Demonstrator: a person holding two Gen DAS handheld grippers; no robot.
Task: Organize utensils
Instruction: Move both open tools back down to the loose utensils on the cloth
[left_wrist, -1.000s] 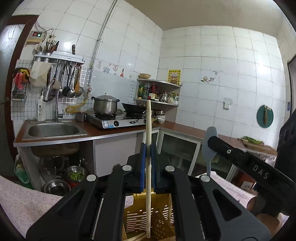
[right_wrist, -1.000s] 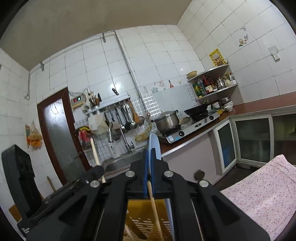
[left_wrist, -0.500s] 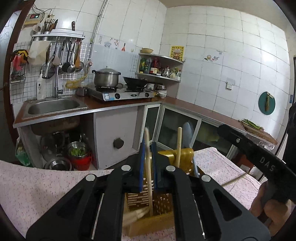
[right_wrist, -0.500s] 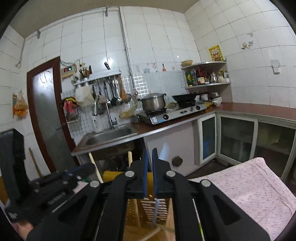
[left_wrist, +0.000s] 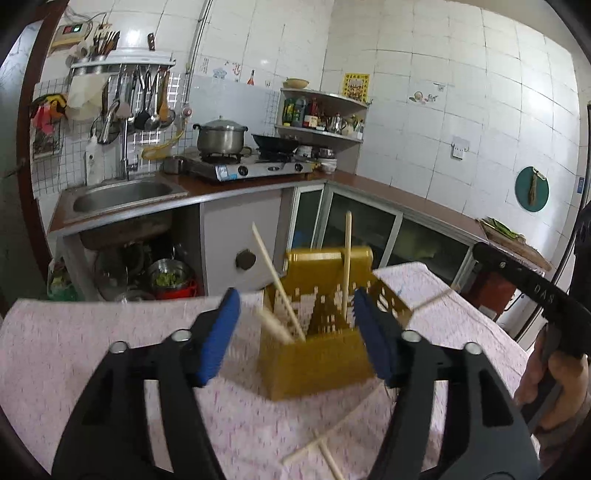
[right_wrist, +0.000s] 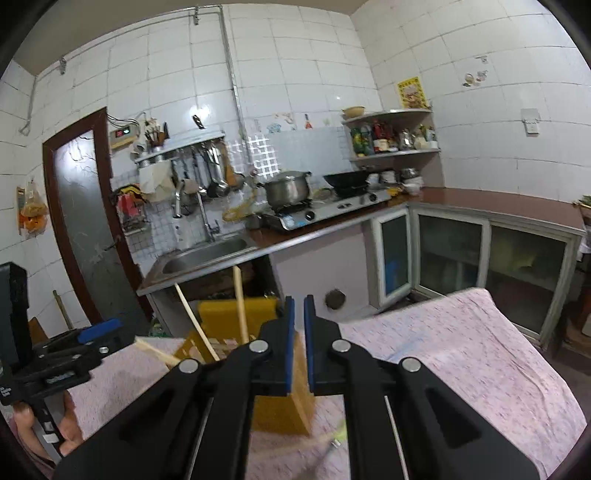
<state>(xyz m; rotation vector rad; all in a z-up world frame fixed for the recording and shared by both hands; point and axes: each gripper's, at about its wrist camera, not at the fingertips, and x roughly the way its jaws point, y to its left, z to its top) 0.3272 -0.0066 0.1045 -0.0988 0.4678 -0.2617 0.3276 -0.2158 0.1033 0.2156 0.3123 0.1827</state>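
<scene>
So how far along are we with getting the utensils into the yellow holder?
Partly done. Several wooden chopsticks already stand in the yellow holder. Nothing is in hand: the left hand-held gripper is opening with no utensil between its pads, and the right hand-held gripper is shut on nothing. Still left: loose chopsticks lying on the pink cloth in front of the holder.

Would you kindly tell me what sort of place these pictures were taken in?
Most likely a home kitchen: a steel sink set in the counter, a gas stove bearing a lidded pot, and ladles hanging on the tiled wall.
</scene>
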